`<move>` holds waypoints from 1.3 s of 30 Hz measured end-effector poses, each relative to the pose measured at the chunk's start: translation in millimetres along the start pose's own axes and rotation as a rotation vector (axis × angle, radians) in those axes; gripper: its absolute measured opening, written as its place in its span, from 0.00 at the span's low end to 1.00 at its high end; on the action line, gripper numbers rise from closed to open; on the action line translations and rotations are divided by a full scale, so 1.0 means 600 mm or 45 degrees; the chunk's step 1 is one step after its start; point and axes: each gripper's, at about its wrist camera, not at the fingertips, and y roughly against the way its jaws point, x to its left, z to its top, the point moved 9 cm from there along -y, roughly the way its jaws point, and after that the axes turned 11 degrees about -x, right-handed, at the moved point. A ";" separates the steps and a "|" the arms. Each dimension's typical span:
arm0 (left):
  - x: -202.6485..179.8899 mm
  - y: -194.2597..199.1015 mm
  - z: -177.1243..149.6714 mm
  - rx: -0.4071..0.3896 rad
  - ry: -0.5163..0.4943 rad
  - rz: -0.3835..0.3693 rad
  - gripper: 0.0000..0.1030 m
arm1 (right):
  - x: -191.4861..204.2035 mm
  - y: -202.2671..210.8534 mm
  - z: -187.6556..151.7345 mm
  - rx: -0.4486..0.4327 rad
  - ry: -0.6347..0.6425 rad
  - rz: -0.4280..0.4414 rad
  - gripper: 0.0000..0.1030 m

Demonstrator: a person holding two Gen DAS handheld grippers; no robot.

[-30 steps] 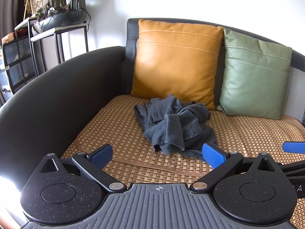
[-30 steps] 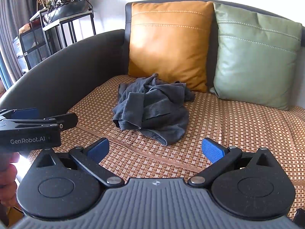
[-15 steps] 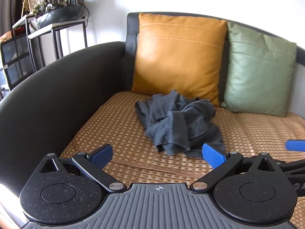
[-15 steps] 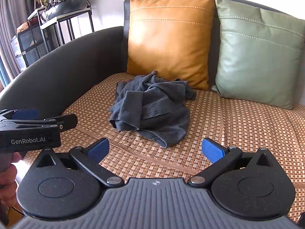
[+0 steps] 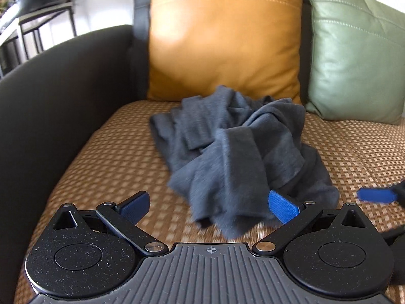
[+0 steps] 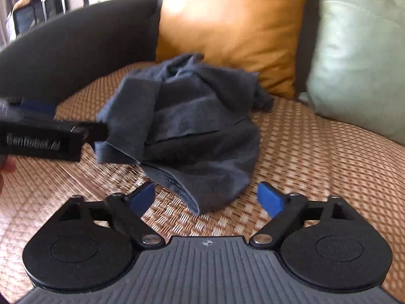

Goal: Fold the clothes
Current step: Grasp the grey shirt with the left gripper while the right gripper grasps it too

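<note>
Your dark grey garment [image 5: 233, 152] is a crumpled heap on the sofa seat [image 5: 106, 157], toward the back edge by the orange cushion [image 5: 222, 38], so all the folding is left; left tool [image 5: 207, 204] and right tool [image 6: 206, 197] both gape apart, gripping nothing
</note>
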 end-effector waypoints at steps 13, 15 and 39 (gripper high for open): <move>0.022 -0.021 0.012 0.024 0.191 -0.114 0.10 | 0.010 -0.033 0.000 -0.035 0.079 0.096 0.10; 0.045 0.024 0.044 -0.043 0.227 -0.092 0.09 | 0.006 0.004 0.019 -0.082 0.084 0.095 0.09; 0.281 0.375 0.200 -0.373 0.387 0.381 0.09 | -0.205 0.594 0.192 -0.663 -0.093 -0.182 0.08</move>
